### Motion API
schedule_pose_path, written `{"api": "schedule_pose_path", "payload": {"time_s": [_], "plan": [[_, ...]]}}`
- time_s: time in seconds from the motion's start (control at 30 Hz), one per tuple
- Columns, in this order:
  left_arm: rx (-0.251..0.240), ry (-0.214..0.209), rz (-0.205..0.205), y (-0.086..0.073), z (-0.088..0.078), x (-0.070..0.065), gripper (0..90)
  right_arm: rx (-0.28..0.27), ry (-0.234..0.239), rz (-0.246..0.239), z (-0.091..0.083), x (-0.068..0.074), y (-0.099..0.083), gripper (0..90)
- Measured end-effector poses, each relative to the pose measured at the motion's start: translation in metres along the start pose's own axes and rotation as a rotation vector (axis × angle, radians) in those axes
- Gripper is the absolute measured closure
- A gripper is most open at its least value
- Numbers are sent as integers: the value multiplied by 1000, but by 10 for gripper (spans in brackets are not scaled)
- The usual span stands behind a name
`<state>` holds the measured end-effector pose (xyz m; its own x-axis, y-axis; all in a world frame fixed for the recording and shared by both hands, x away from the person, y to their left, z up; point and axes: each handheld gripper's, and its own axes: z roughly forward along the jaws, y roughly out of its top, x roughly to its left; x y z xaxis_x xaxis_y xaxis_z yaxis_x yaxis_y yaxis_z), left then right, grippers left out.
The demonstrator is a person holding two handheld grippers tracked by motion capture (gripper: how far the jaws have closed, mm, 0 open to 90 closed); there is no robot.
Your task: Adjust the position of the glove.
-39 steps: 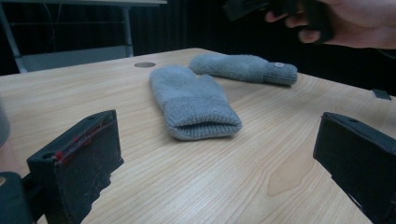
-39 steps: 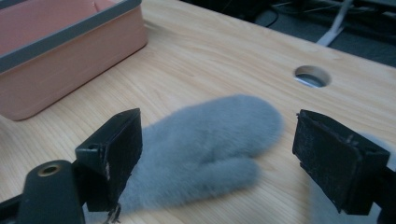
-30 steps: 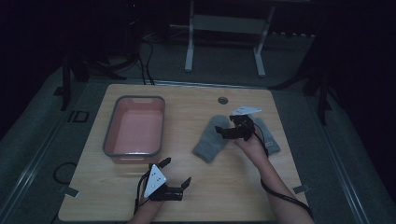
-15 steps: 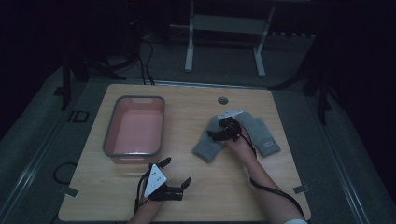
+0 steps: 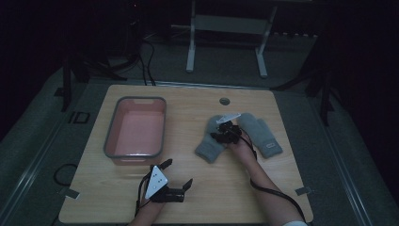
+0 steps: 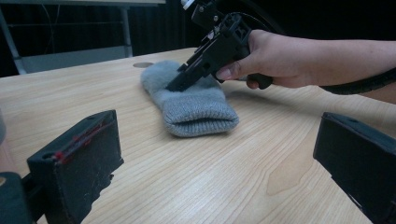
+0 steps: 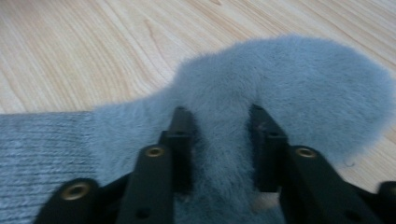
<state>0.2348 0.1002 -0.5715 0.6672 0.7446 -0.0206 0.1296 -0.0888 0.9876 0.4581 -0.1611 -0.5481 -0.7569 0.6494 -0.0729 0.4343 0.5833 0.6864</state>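
Note:
Two grey mittens lie on the right half of the wooden table [image 5: 221, 197]. My right gripper [image 5: 220, 134] points down onto the left mitten [image 5: 207, 147]; its jaws have just been closing and pinch a raised fold of the fleece [image 7: 303, 84] between the pads, right gripper [image 7: 219, 116]. The left gripper view has that gripper [image 6: 175, 85] pressed into the mitten [image 6: 196, 107], whose ribbed cuff faces the camera. The right mitten [image 5: 261, 134] lies flat beside the hand. My left gripper [image 5: 179, 172] rests open near the front edge, nothing between its jaws, left gripper [image 6: 217, 168].
A pink tub with a grey rim [image 5: 110, 136] stands on the table's left half, just beyond the left gripper. A round cable hole [image 5: 224, 100] sits near the far edge. Metal stand legs [image 5: 190, 47] and cables lie on the floor behind.
The right gripper came down and leftward onto the left mitten, and its jaws went from wide apart to pinched on the fabric. The left gripper stayed where it was.

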Motion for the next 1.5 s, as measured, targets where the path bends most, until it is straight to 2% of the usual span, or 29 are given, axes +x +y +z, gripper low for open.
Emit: {"api": "schedule_pose_path", "payload": {"time_s": [0.13,0.33,0.43,0.53,0.67,0.77,0.87,0.97,1.03,1.1,1.23,1.37,1.47,1.5], "plan": [[0,-1,1,0,0,0,12,4,27,-3,-4,2,3,756],[-1,-2,-2,0,0,0,13,-14,129,-74,-23,6,7,772],[0,-1,-1,0,0,0,12,-18,156,-104,-35,10,9,771],[0,0,-1,0,0,0,12,-46,203,-130,-48,14,11,771],[0,0,-2,0,0,0,12,-72,251,-190,-61,22,12,768],[0,-1,-1,0,0,0,12,-48,290,-225,-58,24,7,755],[-1,0,-3,0,0,1,12,5,326,-238,-44,25,-2,737],[-1,0,-4,0,0,1,13,48,333,-230,-29,23,-12,689],[-1,0,-4,0,0,1,13,31,353,-198,-25,21,-15,570],[-1,-1,-4,0,0,1,13,28,340,-195,-25,20,-15,437],[-2,-1,-6,0,0,1,13,28,338,-193,-31,18,-11,392],[-1,-1,-6,0,0,1,13,-14,335,-183,-46,15,-6,370],[-2,-1,-6,0,0,1,13,-48,300,-146,-60,9,-4,296],[-2,-1,-6,0,0,1,12,-59,284,-137,-63,7,-5,296]]}}
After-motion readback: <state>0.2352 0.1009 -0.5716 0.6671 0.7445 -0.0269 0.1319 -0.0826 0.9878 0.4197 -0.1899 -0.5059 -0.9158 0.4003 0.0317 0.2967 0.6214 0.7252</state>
